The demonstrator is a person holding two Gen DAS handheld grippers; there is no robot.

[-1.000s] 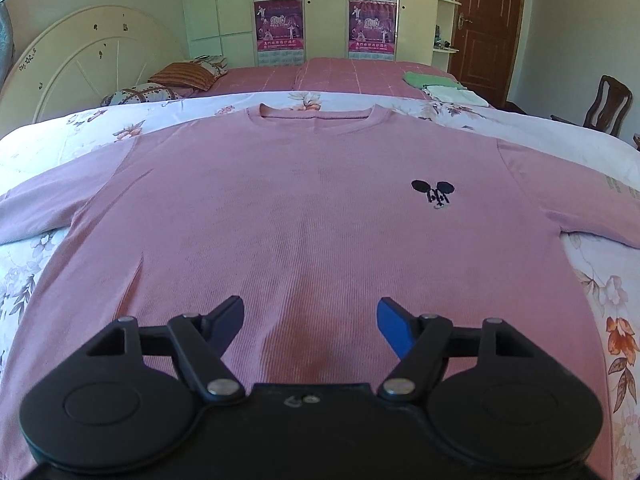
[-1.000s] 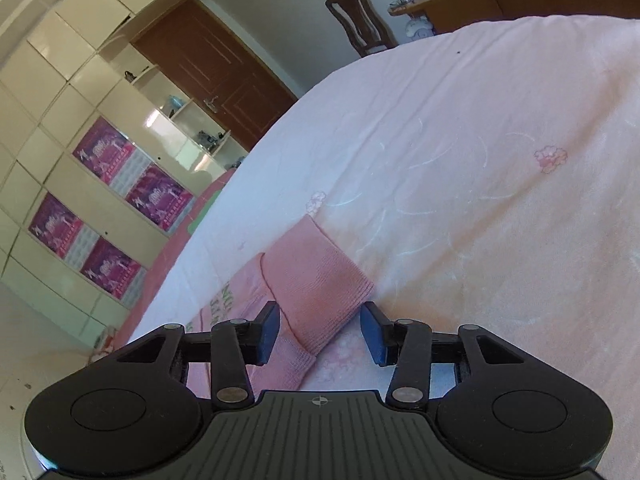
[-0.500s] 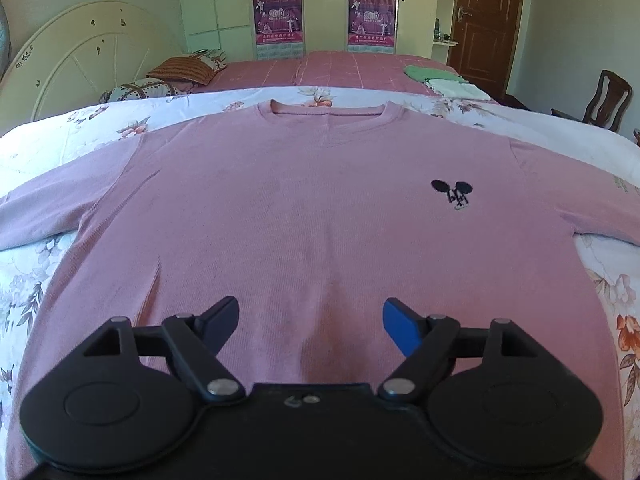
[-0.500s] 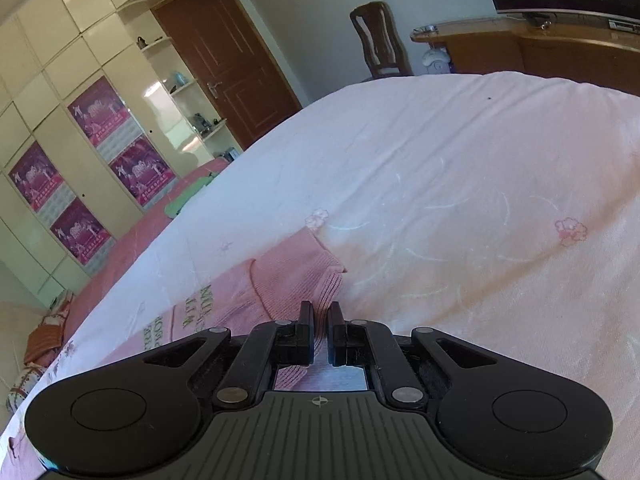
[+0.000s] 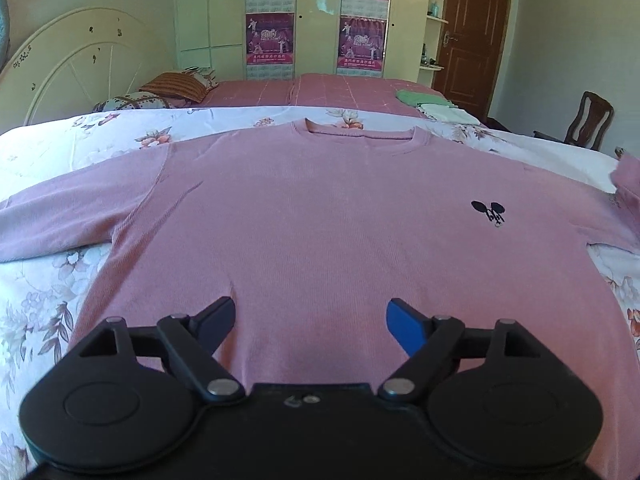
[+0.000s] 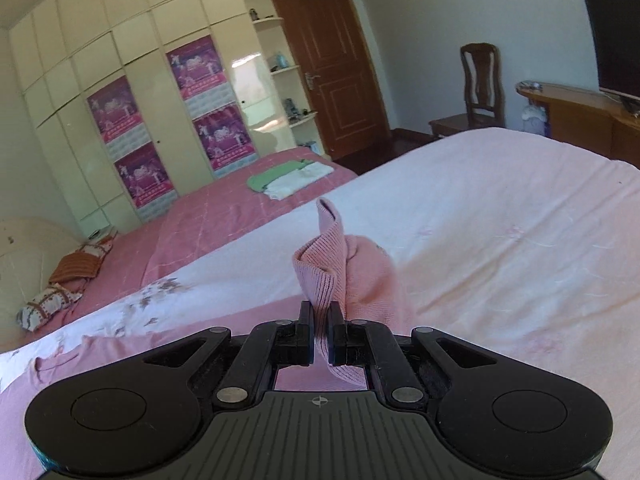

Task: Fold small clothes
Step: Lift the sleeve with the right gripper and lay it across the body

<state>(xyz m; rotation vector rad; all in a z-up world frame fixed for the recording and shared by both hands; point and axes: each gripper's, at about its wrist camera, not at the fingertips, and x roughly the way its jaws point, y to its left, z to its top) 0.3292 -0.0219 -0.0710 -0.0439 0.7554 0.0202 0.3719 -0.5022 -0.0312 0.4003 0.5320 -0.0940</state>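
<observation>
A pink long-sleeved shirt (image 5: pixel 320 216) with a small black mouse logo (image 5: pixel 489 211) lies face up and spread flat on a floral bedsheet (image 5: pixel 48 292). My left gripper (image 5: pixel 310 318) is open and empty, hovering over the shirt's lower hem area. My right gripper (image 6: pixel 319 330) is shut on the cuff of the shirt's sleeve (image 6: pixel 332 256) and holds it lifted off the bed, the cuff standing up above the jaws. The lifted sleeve also shows at the right edge of the left wrist view (image 5: pixel 628 176).
Folded green and white clothes (image 6: pixel 290 176) lie on a second pink bed (image 6: pixel 224 216) behind. Pillows (image 5: pixel 176 88) and a white headboard (image 5: pixel 76 60) are at far left. A wardrobe (image 5: pixel 316 20), door (image 6: pixel 332 80), wooden chair (image 6: pixel 478 84) and desk (image 6: pixel 580 116) stand around the room.
My right gripper closed on the sleeve cuff and lifted it up off the bed. My left gripper drifted left over the shirt and stayed open.
</observation>
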